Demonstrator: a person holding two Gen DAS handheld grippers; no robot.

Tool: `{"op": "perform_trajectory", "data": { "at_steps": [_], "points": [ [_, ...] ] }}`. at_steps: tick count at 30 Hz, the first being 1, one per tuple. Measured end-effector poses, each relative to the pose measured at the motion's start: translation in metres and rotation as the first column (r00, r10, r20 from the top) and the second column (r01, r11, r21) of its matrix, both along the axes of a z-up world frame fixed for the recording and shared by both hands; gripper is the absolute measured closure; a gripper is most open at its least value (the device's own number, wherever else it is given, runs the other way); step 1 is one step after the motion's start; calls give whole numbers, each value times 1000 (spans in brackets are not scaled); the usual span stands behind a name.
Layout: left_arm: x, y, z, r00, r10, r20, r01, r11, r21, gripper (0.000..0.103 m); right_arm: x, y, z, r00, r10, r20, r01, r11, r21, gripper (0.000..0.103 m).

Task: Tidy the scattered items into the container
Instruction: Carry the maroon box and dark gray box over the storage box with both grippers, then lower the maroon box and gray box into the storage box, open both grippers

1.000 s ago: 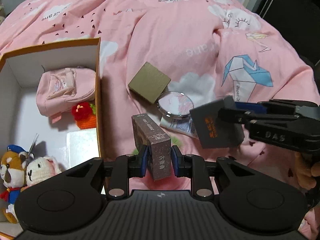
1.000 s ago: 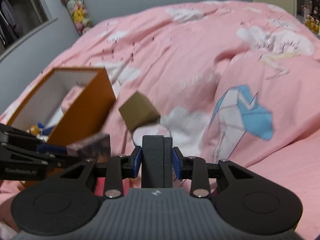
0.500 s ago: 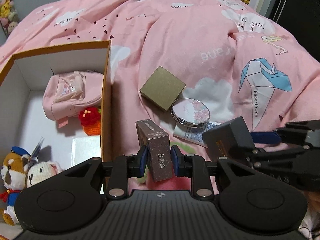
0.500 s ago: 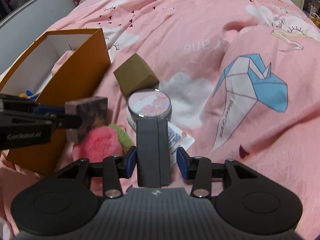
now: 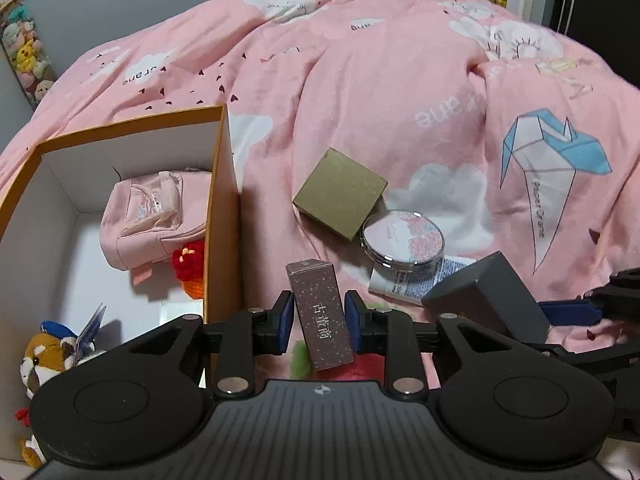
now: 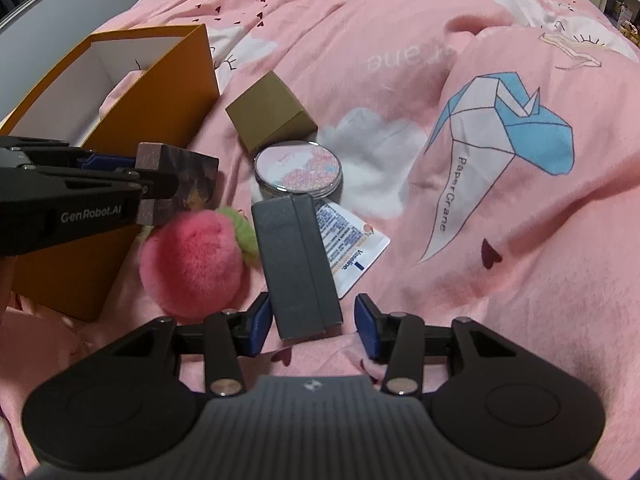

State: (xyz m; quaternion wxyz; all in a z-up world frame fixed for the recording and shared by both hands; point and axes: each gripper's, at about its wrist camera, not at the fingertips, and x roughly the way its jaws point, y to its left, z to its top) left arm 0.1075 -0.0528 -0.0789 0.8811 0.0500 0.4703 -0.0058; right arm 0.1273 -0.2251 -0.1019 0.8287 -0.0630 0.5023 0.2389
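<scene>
Left of the left claw [image 5: 319, 317] stands the orange box [image 5: 222, 216], holding a pink pouch [image 5: 154, 216] and plush toys [image 5: 48, 356]; this claw is clamped on a brown carton [image 5: 320, 316]. Ahead of it on the pink bed [image 5: 360, 100] lie a tan box [image 5: 340, 198] and a round mirror [image 5: 402, 244]. The right claw [image 6: 316, 326] is closing, its right pad clear of the dark grey box [image 6: 298, 264] between the jaws, a pink plush ball [image 6: 192, 260] just left.

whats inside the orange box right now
In the orange box: a pink pouch, a red crocheted toy and a plush animal. The left hand-held gripper hides its near corner.
</scene>
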Motion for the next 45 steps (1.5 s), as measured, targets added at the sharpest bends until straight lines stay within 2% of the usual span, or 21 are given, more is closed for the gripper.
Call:
{"op": "perform_trajectory", "data": {
  "at_steps": [7,12,17,19,22,24,27,31,41,45],
  "points": [
    [-12,11,14,999,-4,46,8,996,-84,77,-8,-6,21,995,-27,93,21,998,56,65],
    [-26,19,44,994,-31,106,49,985,-167,77,-8,-9,45,987,-53,154,36,993,111,67],
    [-39,41,80,990,-14,140,49,967,-251,77,-7,-7,74,979,-51,196,10,979,202,67],
    [-43,53,93,987,1,163,42,964,-263,77,-4,-5,86,980,-52,193,-3,960,278,66],
    [-49,71,111,980,32,195,19,967,-254,77,4,-2,102,989,-34,142,-32,896,442,66],
    [-51,82,120,977,49,208,2,971,-238,77,7,8,112,989,-6,145,-67,866,495,66],
    [-52,101,128,974,75,213,-29,977,-211,77,11,34,121,983,33,178,-119,858,500,66],
    [-47,127,128,972,120,200,-85,981,-177,77,20,70,120,983,90,163,-161,849,503,66],
    [-32,181,97,975,178,129,-150,968,-202,77,29,141,93,983,158,94,-183,881,436,66],
    [-22,197,85,974,198,107,-178,969,-174,77,29,162,79,980,178,83,-197,899,392,66]
  ]
}}
